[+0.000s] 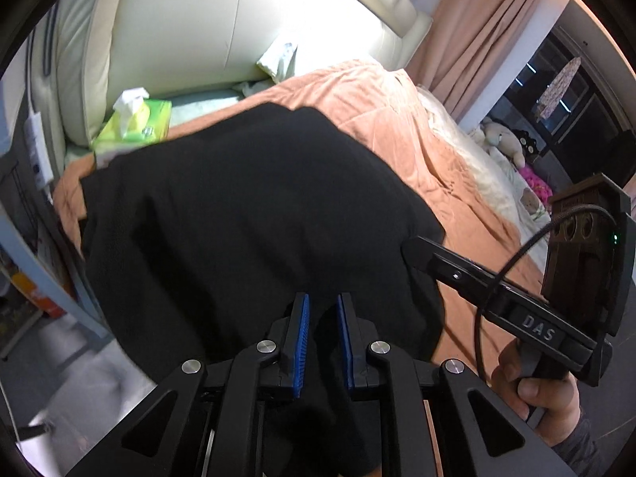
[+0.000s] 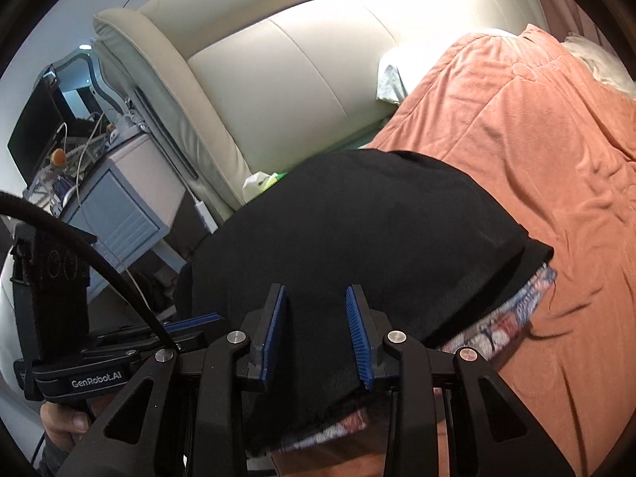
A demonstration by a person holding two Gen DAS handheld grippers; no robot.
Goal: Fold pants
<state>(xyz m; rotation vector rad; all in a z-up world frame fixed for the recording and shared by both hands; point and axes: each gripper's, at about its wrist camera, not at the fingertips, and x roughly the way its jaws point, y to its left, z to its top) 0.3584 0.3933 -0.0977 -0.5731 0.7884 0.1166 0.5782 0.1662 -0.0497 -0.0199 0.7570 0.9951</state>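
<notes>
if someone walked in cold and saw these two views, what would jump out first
The big black pants spread over the orange blanket fill the middle of both views. Both the left gripper and the right gripper have black cloth between their blue pads at the near edge. Behind stands a cream padded headboard, with a green tissue box at its foot on the left.

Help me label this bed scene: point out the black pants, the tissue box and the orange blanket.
black pants (image 1: 246, 206): left wrist view, middle of the spread fabric.
tissue box (image 1: 139, 123): left wrist view, its green-yellow top face.
orange blanket (image 2: 536, 151): right wrist view, bare stretch right of the pants.
</notes>
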